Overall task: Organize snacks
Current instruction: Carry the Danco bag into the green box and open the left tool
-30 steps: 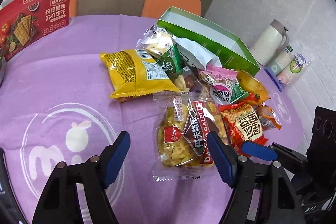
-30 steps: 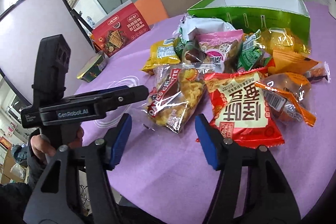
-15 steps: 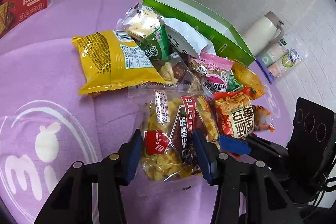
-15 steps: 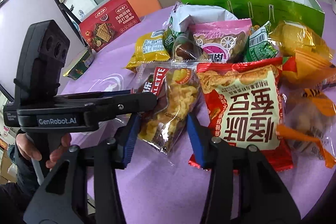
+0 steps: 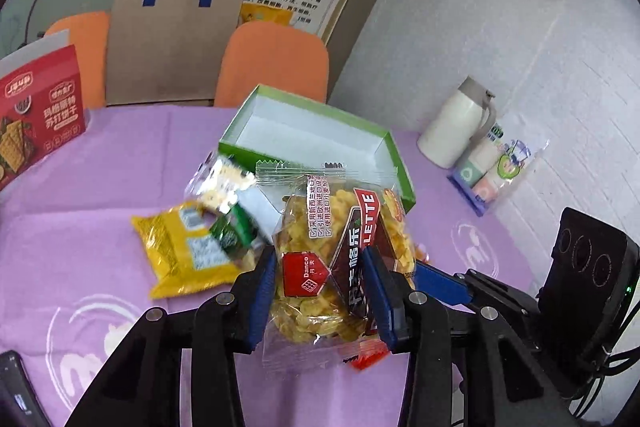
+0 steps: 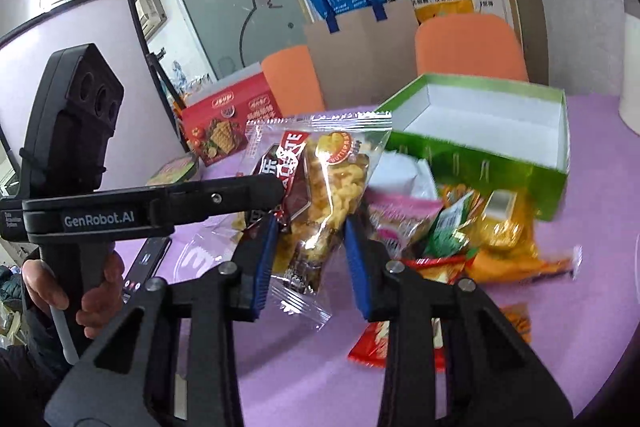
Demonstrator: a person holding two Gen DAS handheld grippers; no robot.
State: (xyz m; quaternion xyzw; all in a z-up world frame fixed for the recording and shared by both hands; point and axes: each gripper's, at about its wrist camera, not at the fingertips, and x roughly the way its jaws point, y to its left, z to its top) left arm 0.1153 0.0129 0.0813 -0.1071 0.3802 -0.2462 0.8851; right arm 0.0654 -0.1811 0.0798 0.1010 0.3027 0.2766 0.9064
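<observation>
A clear bag of yellow snacks with a red and brown label hangs above the purple table, raised upright. My left gripper is shut on its lower part. My right gripper is shut on the same bag from the other side; one of its blue fingertips shows beside the bag. Behind the bag stands an open green box with a white inside, also seen in the right wrist view. A yellow pack and a heap of other snack packs lie on the cloth.
A white flask and a pack of cups stand at the right edge. A red cracker box stands far left, with orange chairs and a paper bag behind. A phone lies near a hand.
Both grippers closed in on the clear snack bag and shut on it. The bag has risen off the table and now stands upright in front of the green box.
</observation>
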